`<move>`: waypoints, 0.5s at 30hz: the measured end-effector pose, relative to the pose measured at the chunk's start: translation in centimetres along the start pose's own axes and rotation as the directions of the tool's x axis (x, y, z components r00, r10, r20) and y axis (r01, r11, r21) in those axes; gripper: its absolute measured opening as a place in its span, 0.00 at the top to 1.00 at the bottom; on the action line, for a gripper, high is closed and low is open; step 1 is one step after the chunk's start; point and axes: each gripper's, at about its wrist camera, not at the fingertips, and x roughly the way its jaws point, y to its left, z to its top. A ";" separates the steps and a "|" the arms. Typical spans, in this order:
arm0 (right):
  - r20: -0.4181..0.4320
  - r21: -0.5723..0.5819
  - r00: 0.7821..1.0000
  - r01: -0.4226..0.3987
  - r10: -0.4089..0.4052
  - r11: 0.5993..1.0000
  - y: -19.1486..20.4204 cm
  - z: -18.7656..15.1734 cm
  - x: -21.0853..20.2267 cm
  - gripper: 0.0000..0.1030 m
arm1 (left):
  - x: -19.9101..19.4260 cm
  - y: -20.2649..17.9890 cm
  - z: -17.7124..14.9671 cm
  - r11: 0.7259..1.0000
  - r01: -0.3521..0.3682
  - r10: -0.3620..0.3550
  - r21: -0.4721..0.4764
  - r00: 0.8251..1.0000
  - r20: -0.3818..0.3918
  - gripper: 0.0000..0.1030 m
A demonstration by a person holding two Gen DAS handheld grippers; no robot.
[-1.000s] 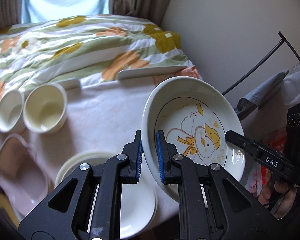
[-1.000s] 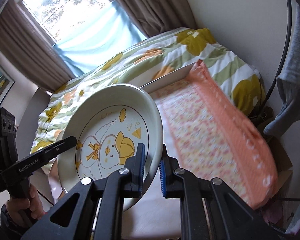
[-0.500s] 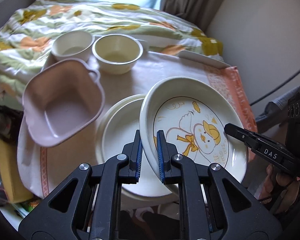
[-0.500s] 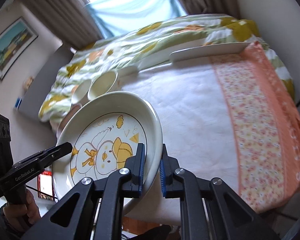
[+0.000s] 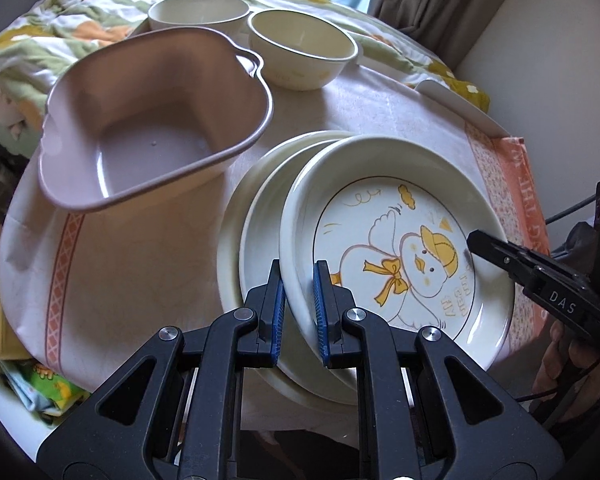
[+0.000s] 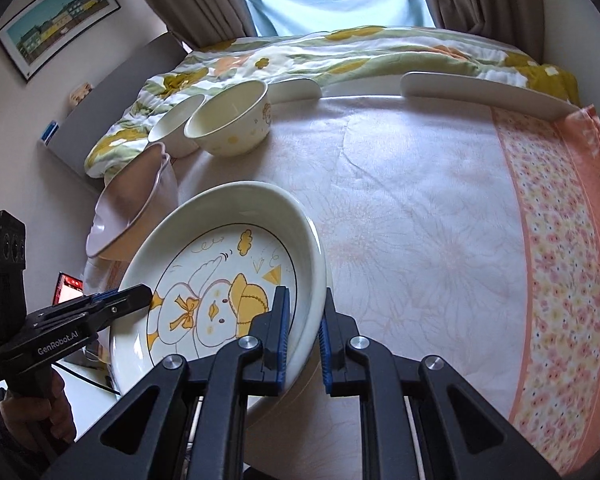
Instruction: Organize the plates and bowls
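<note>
Two claws, duck plate (image 5: 400,240) tilted leftward

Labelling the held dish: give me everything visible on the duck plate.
The duck plate is cream, glossy, ceramic-looking, deep-rimmed, with a yellow-capped, yellow-bowed duck, small yellow doodles and lettering ringed by a thin dark line. It is tilted, partly over the plain plates on the table. The left gripper and right gripper each clamp its rim on opposite sides. Contact with the plates below cannot be told.

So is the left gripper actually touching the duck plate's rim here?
Touching. In the left wrist view the left gripper has its blue-padded jaws closed on the near rim of the duck plate, one pad inside, one outside.
</note>
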 end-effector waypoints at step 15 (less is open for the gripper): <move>0.007 -0.020 1.000 0.002 -0.002 1.000 -0.2 0.0 -0.1 0.88 | 1.1 -2.8 0.3 0.977 -0.174 0.174 0.124 0.985 0.017 0.85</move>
